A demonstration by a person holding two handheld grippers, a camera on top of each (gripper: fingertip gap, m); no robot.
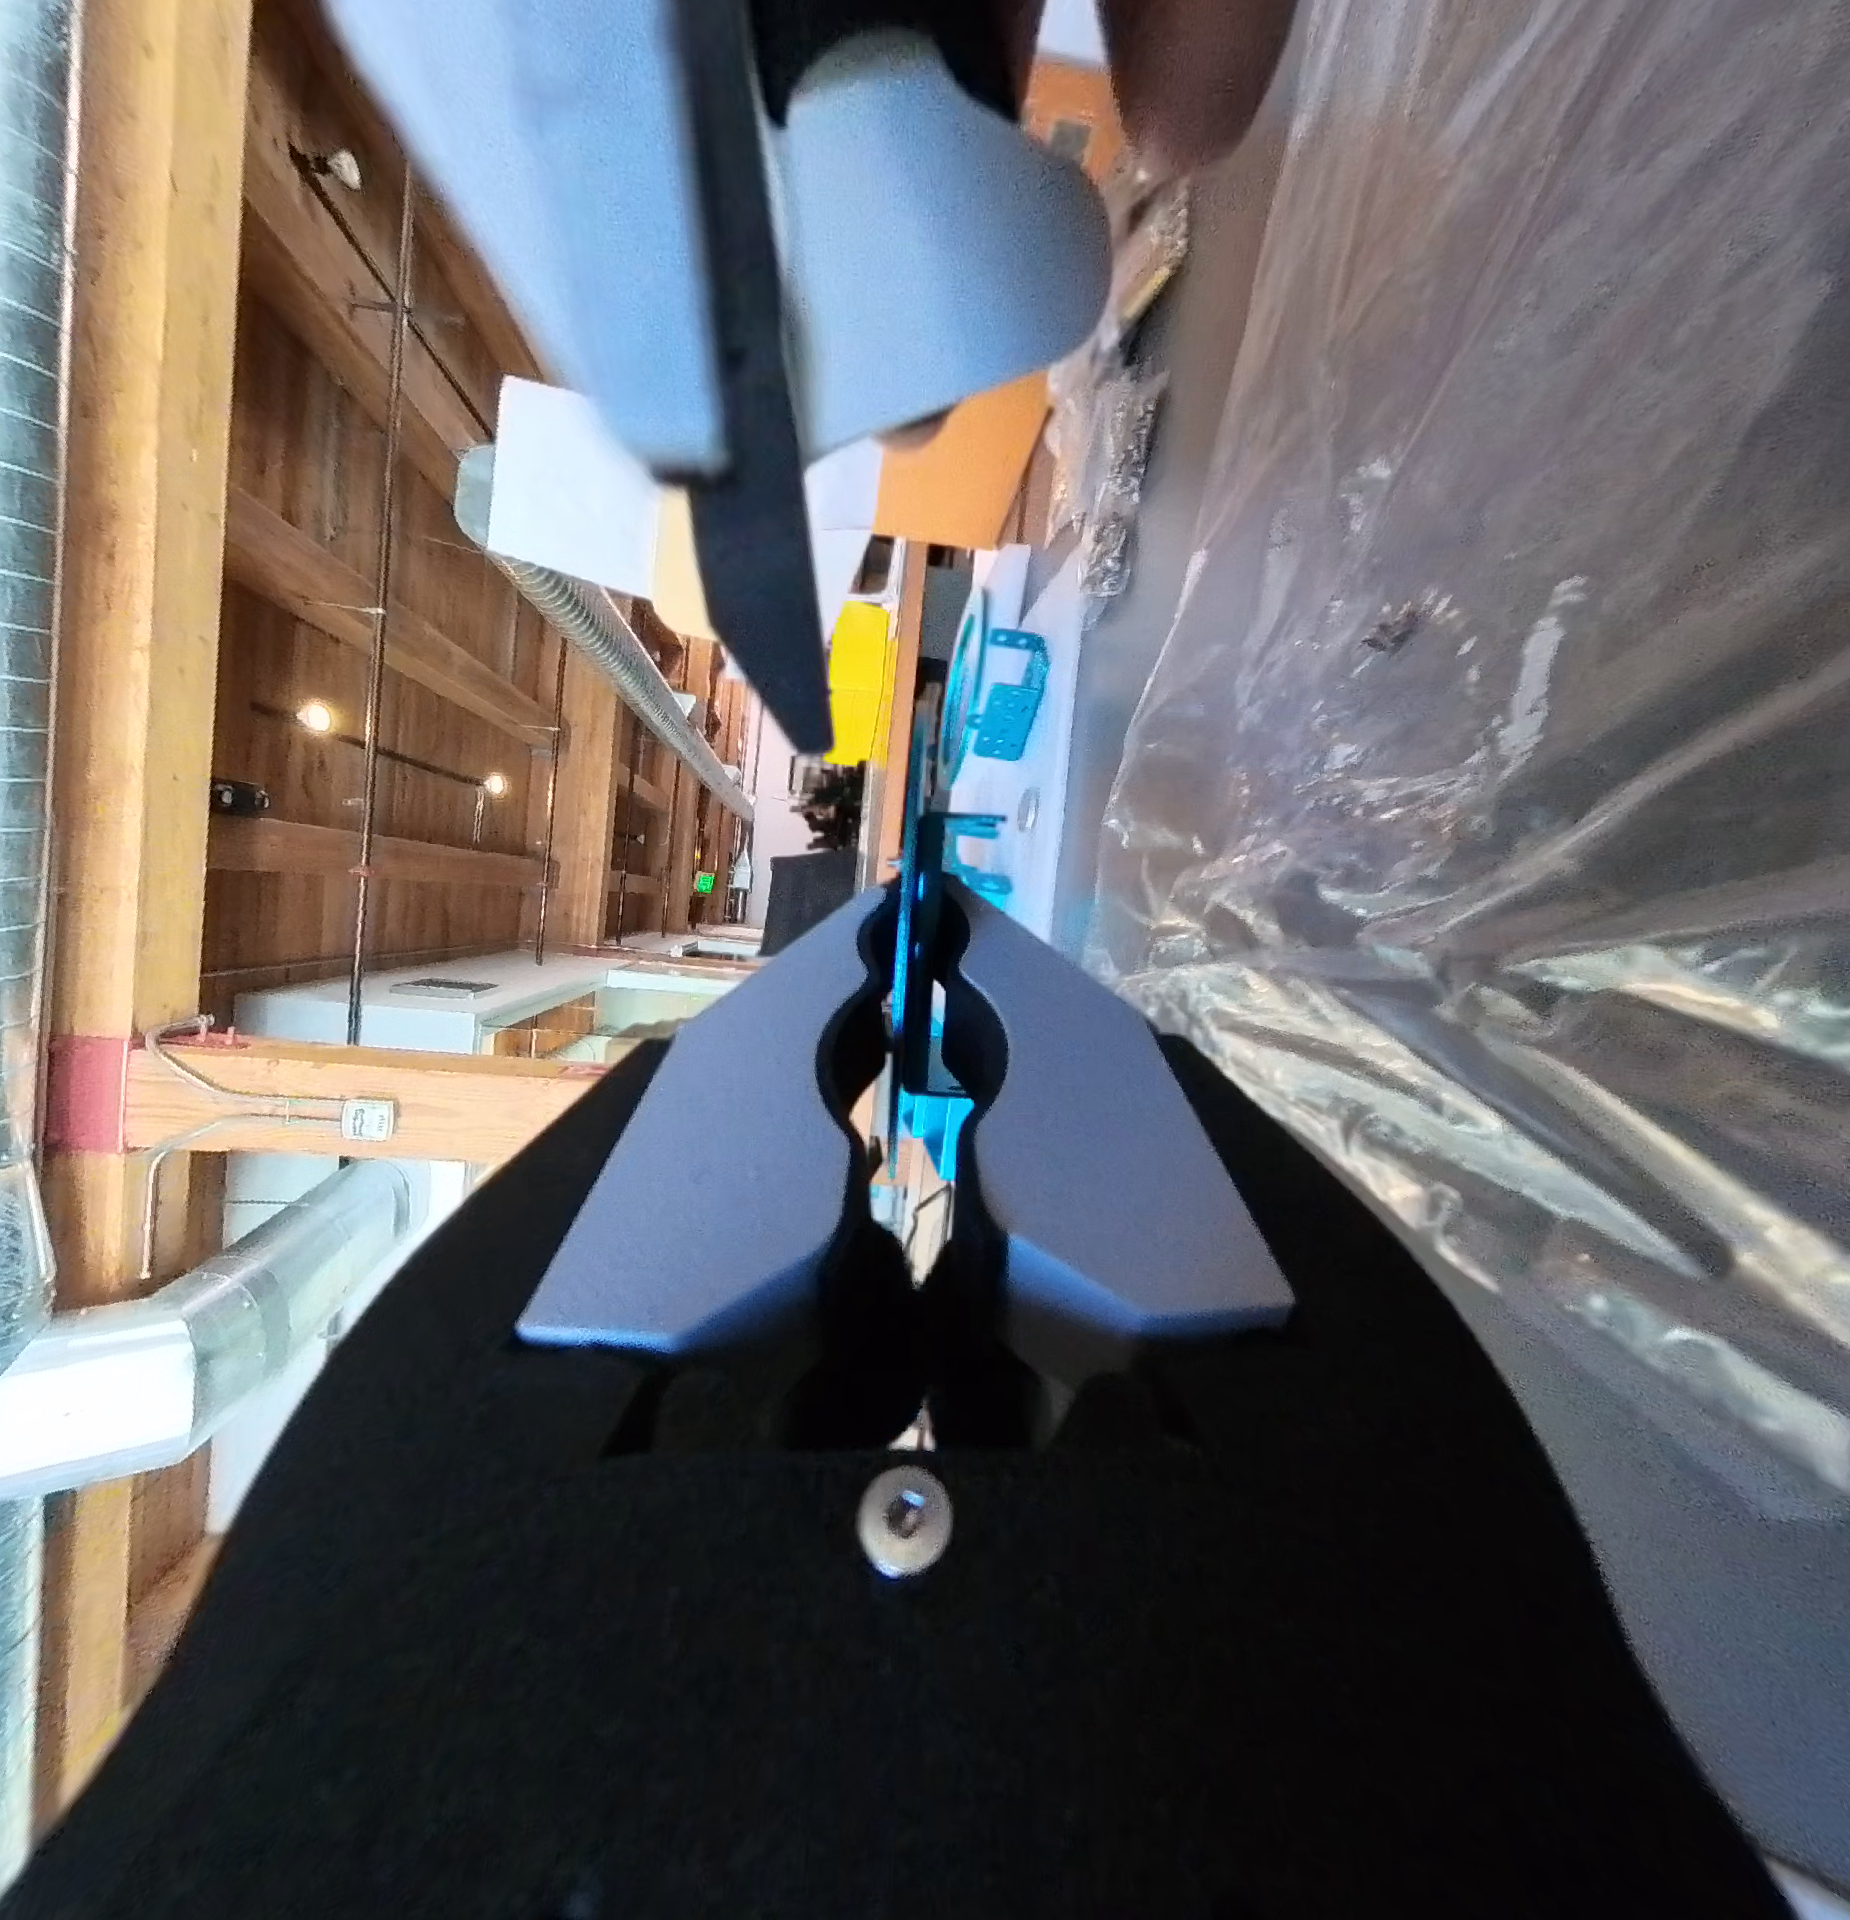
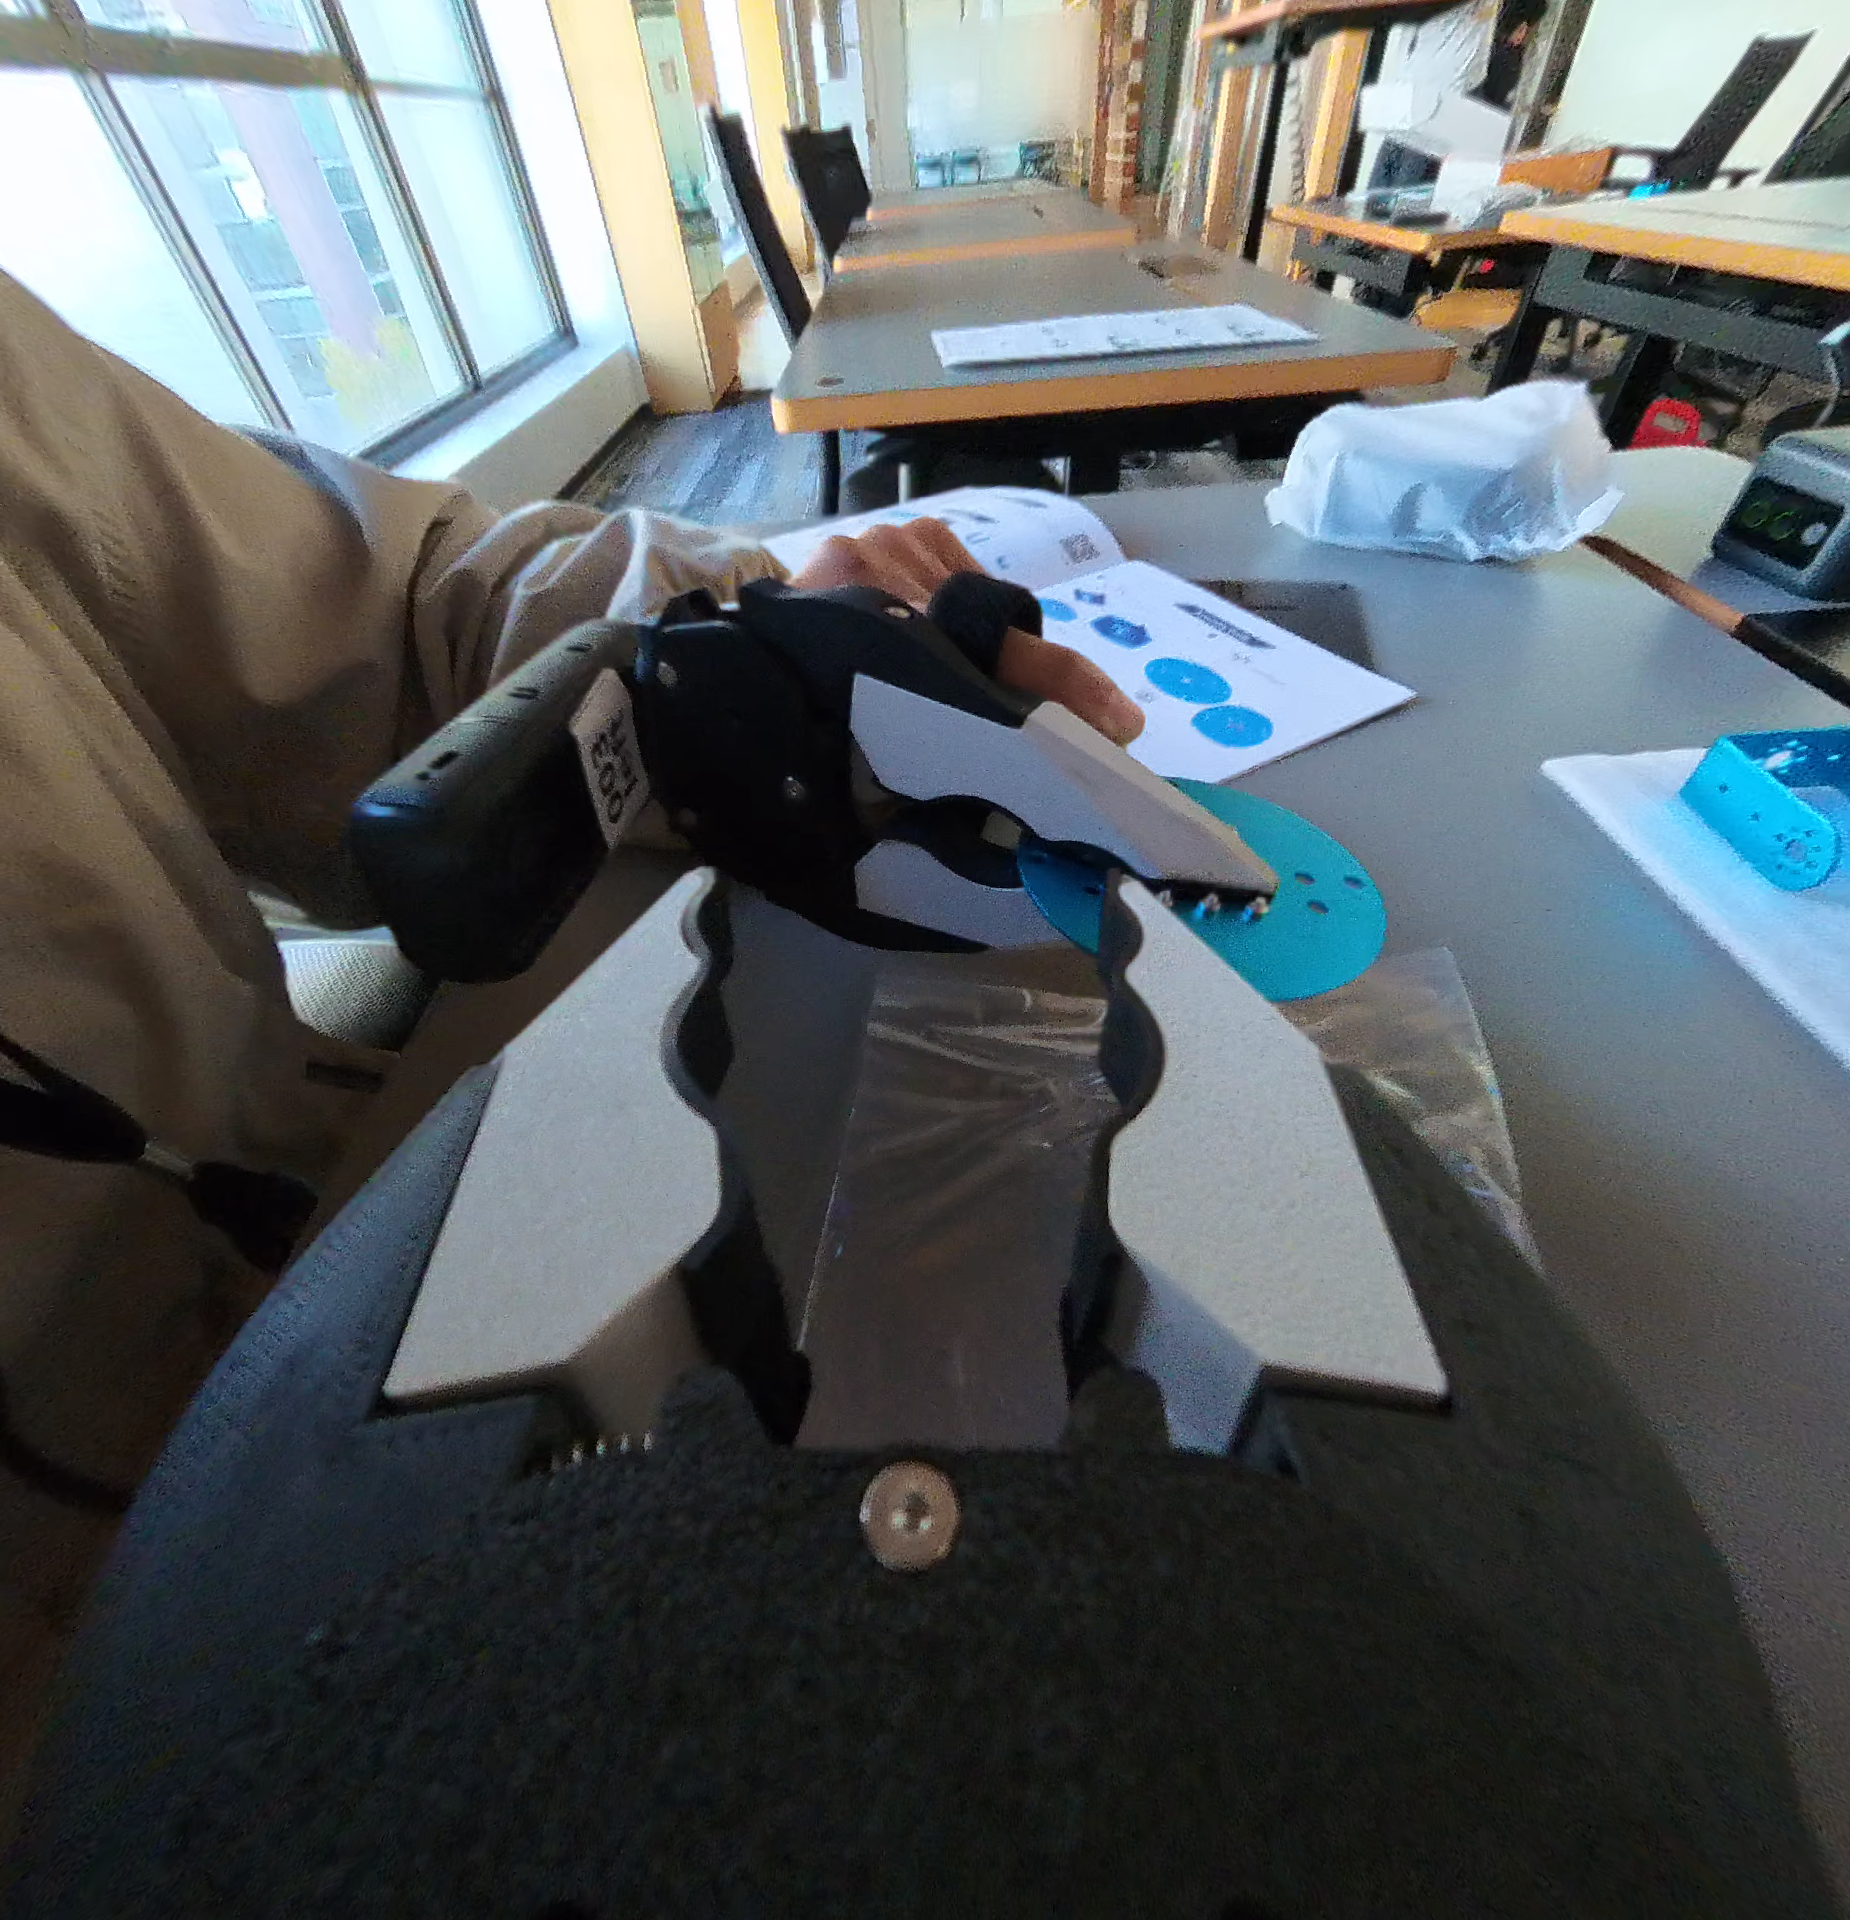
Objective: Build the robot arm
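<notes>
At the left of the right wrist view a person's tan sleeve (image 2: 225,623) reached in, and the hand (image 2: 962,613) held the left tool (image 2: 1227,894), whose two pale fingers were pressed together on the rim of a blue round plate (image 2: 1305,914). Small screws (image 2: 1207,906) showed at the fingertips, against the plate. The plate was held flat, low over the grey tabletop (image 2: 1627,1039), and whether it touched the surface could not be told. In the left wrist view, turned on its side, the same plate (image 1: 913,987) appeared edge-on, clamped between the left tool (image 1: 916,914) fingers.

The right tool (image 2: 905,904) stood in the middle with its fingers wide apart, holding nothing, poised above a clear plastic bag (image 2: 983,1101) that lay on the tabletop just beside the plate. That bag (image 1: 1523,831) filled the right of the left wrist view, where the right tool (image 1: 786,582) came in from the top, close to the plate.

Behind the plate lay an open printed booklet (image 2: 1212,665). Farther right sat a white wrapped bundle (image 2: 1451,478), and at the right edge a blue metal bracket (image 2: 1773,800) rested on a white foam sheet (image 2: 1752,935).
</notes>
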